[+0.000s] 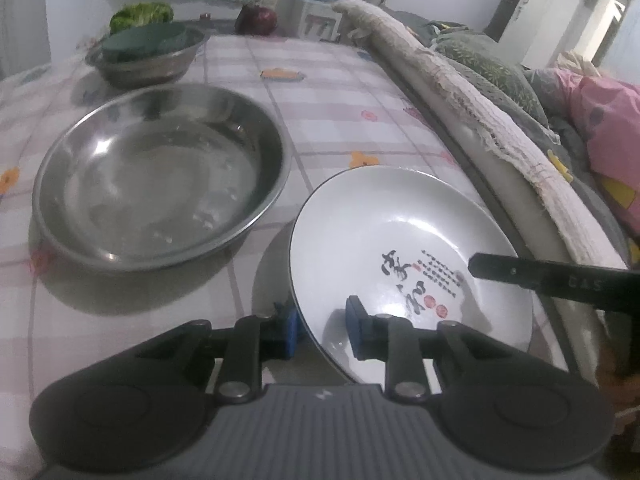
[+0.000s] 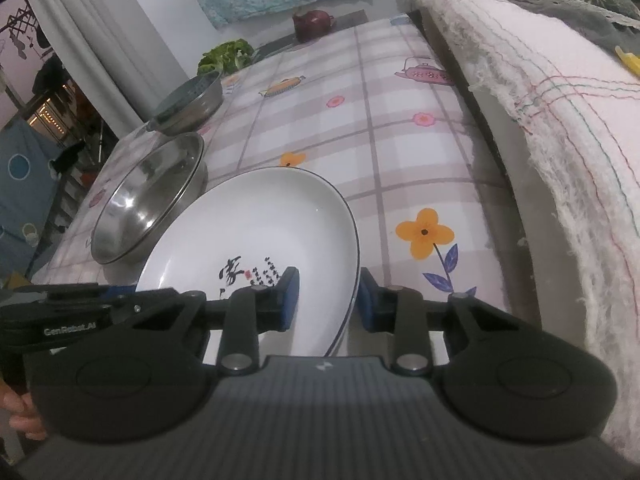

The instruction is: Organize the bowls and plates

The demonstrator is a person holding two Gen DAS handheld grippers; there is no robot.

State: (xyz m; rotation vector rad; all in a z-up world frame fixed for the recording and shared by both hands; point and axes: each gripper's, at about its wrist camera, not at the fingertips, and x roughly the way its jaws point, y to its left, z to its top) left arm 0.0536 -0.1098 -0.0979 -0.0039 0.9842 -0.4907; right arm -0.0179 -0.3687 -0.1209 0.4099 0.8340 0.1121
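Gripping the white plate [image 1: 400, 248] at its near-left rim, the left gripper [image 1: 324, 330] has its blue pads narrowed onto the edge, one pad under the rim and one on the inner face. The right gripper [image 2: 326, 298] holds the same plate [image 2: 256, 240] at its near-right rim in the same way, one pad inside and one outside. No earlier view is available to compare. The plate carries black calligraphy and small red seals in its centre and sits tilted, its right side against the edge of the table near the sofa arm.

The tablecloth [image 1: 328, 92] is checked in pink and white with flower and teapot prints. Left of the plate, just beside it, rests a large steel bowl [image 1: 160, 176], empty and upright. Farther back on the left stands a smaller steel bowl [image 1: 148, 60] with a dark green bowl [image 1: 144, 42] nested inside.

Beyond these, at the far edge, lie a leafy green vegetable [image 1: 142, 14] and a red onion [image 1: 258, 19]. A frayed white cloth [image 1: 460, 92] covers the sofa arm along the right side of the table.
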